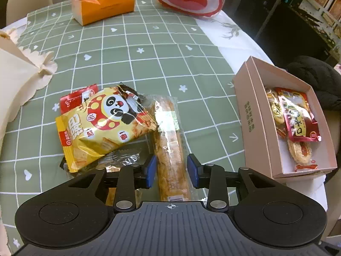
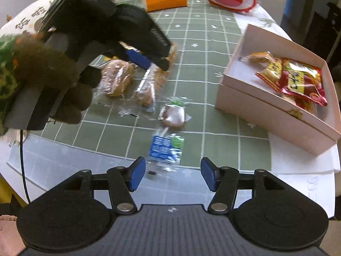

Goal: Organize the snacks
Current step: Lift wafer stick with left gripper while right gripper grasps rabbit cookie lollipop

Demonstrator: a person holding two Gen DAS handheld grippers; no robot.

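We see a long pastry stick (image 1: 170, 149) in clear wrap lying on the green checked tabletop (image 1: 132, 49), between the spread blue pads of our left gripper (image 1: 171, 168), which do not press it. A yellow panda chip bag (image 1: 102, 123) leans against its left side. Our right gripper (image 2: 170, 173) is also spread, with a blue-labelled clear packet (image 2: 165, 147) just ahead of its gap, near the tabletop's front edge. The pink box (image 1: 253, 115) at the right edge holds red and yellow packets. Open checked cloth lies between snacks and box.
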